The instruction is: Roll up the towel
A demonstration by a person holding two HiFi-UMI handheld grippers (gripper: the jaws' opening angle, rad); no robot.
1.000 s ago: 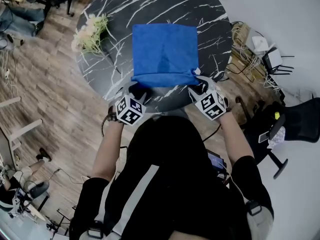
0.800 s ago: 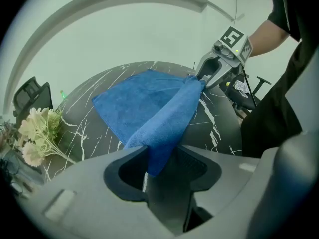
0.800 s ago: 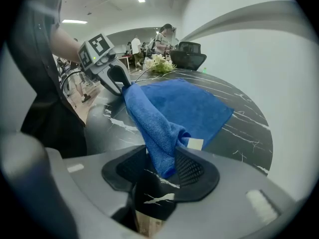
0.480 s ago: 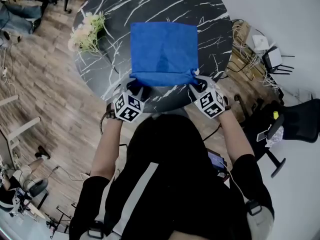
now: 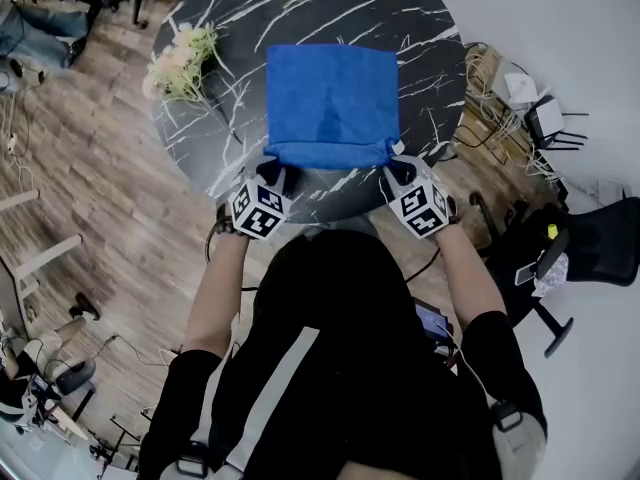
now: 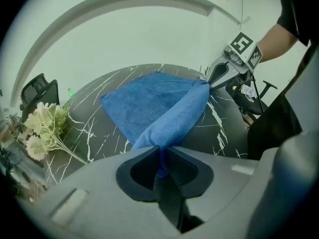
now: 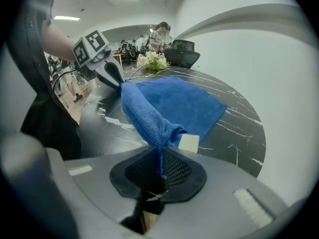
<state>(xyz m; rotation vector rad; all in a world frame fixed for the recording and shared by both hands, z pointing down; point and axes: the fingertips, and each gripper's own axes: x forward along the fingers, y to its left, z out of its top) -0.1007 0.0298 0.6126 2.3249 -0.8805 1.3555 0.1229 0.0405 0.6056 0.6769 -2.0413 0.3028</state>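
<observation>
A blue towel (image 5: 332, 103) lies flat on the round black marble table (image 5: 225, 28), with its near edge bunched and slightly raised. My left gripper (image 5: 275, 170) pinches the near left corner, and its jaws have just been closing onto the cloth (image 6: 149, 103). At the near right corner my right gripper (image 5: 396, 166) has likewise just closed, the towel (image 7: 177, 103) thin between its pads, a white label (image 7: 189, 142) beside them. In the gripper views the left gripper (image 6: 160, 159) and the right gripper (image 7: 160, 166) each hold a fold, stretched between them.
A bunch of pale artificial flowers (image 5: 180, 63) lies on the table to the left of the towel. The table's near edge (image 5: 330, 208) runs just under both grippers. An office chair (image 5: 590, 243) and cables (image 5: 500, 118) stand on the floor at the right.
Both grippers have gone from part open to shut on the towel's near corners. The near edge now looks gathered and tighter between them. The hands have barely shifted.
</observation>
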